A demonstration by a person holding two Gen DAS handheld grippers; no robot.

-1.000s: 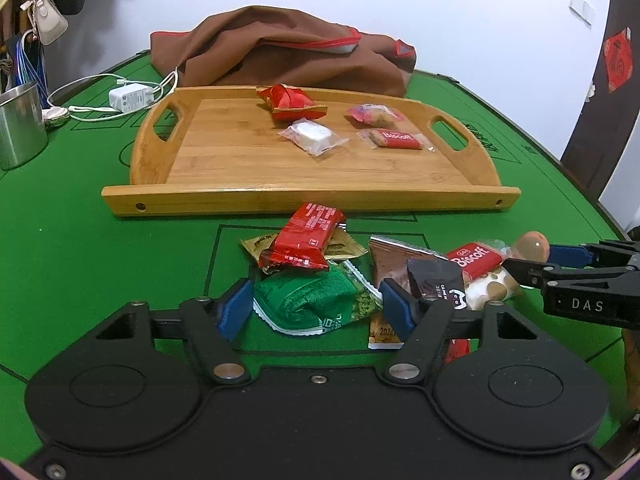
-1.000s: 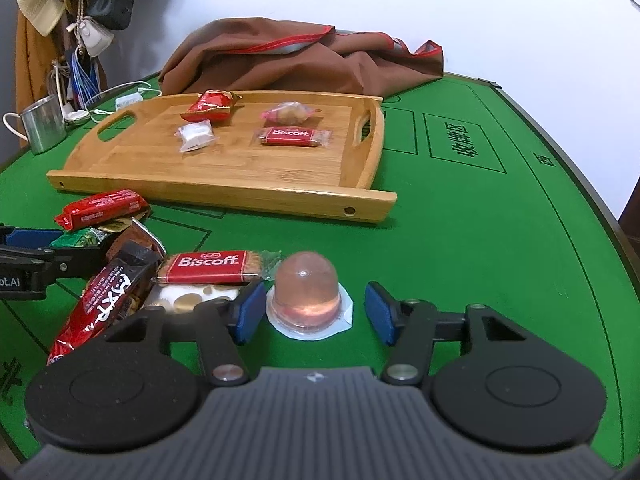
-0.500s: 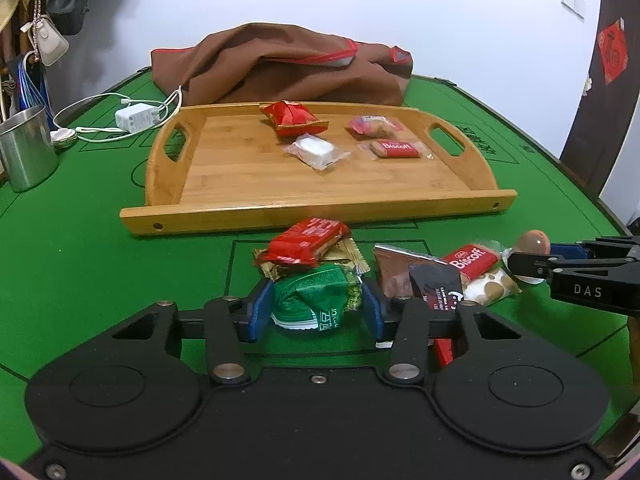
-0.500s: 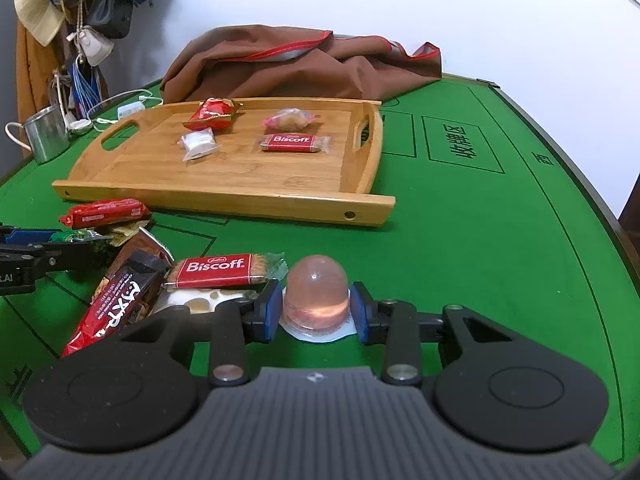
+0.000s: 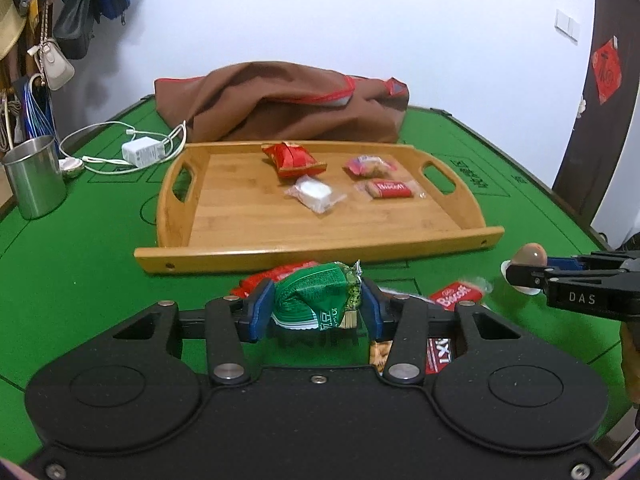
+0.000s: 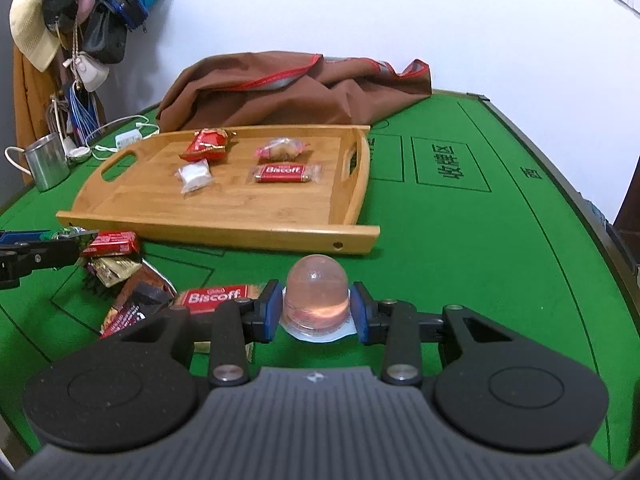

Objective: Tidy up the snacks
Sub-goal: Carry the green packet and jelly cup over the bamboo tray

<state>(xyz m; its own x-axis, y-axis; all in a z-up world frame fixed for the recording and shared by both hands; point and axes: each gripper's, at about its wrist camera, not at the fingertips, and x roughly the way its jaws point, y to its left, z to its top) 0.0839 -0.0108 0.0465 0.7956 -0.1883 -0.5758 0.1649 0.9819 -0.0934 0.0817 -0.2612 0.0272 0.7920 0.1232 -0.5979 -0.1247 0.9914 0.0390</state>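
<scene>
My left gripper (image 5: 316, 306) is shut on a green snack packet (image 5: 316, 300) and holds it above the green table, in front of the wooden tray (image 5: 240, 216). My right gripper (image 6: 316, 306) is shut on a pink jelly cup (image 6: 316, 294) and holds it just above the felt; it also shows in the left wrist view (image 5: 528, 258). The tray (image 6: 224, 216) holds a red packet (image 6: 208, 144), a white packet (image 6: 195, 174), a pink sweet (image 6: 280, 149) and a Biscoff biscuit (image 6: 282, 173). A pile of snacks (image 6: 132, 280) lies on the table, with another Biscoff (image 6: 216, 297).
A brown bag (image 5: 280, 104) lies behind the tray. A steel cup (image 5: 34, 176) and a white charger with cable (image 5: 140, 152) sit at the far left. Bags and hats (image 6: 80, 20) hang on the left wall. The table edge (image 6: 560, 184) curves on the right.
Both grippers closed on their items, the left on the green packet and the right on the jelly cup, and both have lifted them off the table.
</scene>
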